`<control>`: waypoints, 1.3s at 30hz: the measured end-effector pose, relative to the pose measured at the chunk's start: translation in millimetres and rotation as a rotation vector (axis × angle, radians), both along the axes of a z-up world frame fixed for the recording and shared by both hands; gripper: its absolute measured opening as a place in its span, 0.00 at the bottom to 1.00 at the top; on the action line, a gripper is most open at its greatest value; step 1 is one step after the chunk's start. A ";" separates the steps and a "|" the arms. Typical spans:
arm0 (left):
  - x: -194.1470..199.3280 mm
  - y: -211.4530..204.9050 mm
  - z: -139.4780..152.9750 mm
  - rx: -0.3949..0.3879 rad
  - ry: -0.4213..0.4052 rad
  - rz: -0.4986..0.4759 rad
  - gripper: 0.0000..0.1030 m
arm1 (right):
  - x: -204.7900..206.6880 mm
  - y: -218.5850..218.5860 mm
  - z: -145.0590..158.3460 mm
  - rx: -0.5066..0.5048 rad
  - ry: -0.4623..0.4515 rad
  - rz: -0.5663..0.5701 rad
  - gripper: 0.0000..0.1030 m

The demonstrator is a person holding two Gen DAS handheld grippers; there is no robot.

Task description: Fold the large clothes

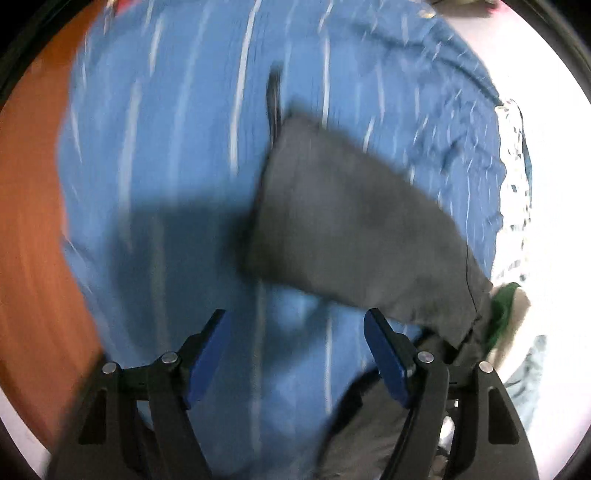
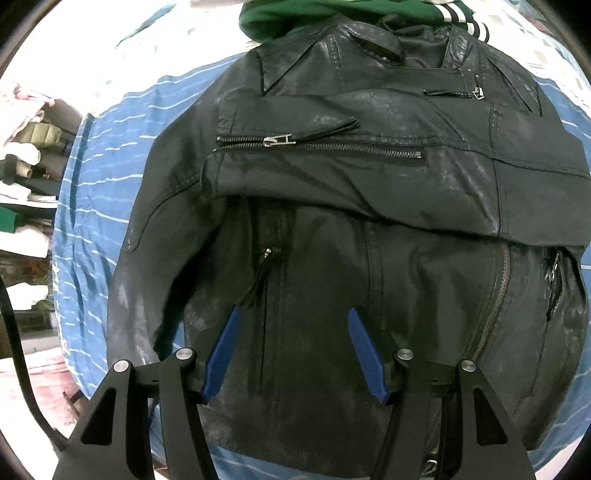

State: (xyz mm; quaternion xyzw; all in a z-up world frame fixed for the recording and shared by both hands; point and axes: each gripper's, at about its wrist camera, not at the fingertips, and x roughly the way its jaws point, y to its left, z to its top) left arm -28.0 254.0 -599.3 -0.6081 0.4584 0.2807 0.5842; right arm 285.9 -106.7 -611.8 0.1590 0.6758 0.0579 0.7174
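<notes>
Lying under right gripper (image 2: 293,349) — jacket (image 2: 369,229) | both jaws spread — empty

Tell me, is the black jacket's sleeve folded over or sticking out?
Folded over. In the right wrist view, the black leather jacket has one zippered sleeve lying flat across its chest.

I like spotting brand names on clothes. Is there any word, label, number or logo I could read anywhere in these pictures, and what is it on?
None can be read.
Black leather jacket: no label or lettering shows; its zipper pulls are too small to show any marking.
Blue striped sheet: stripes only, and the left view is motion-blurred.
Green garment: white stripes, no text.
</notes>
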 end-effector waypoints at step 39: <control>225.8 40.4 178.7 0.944 -0.116 -0.494 0.06 | 97.5 47.6 -28.1 -0.444 -0.027 0.067 0.76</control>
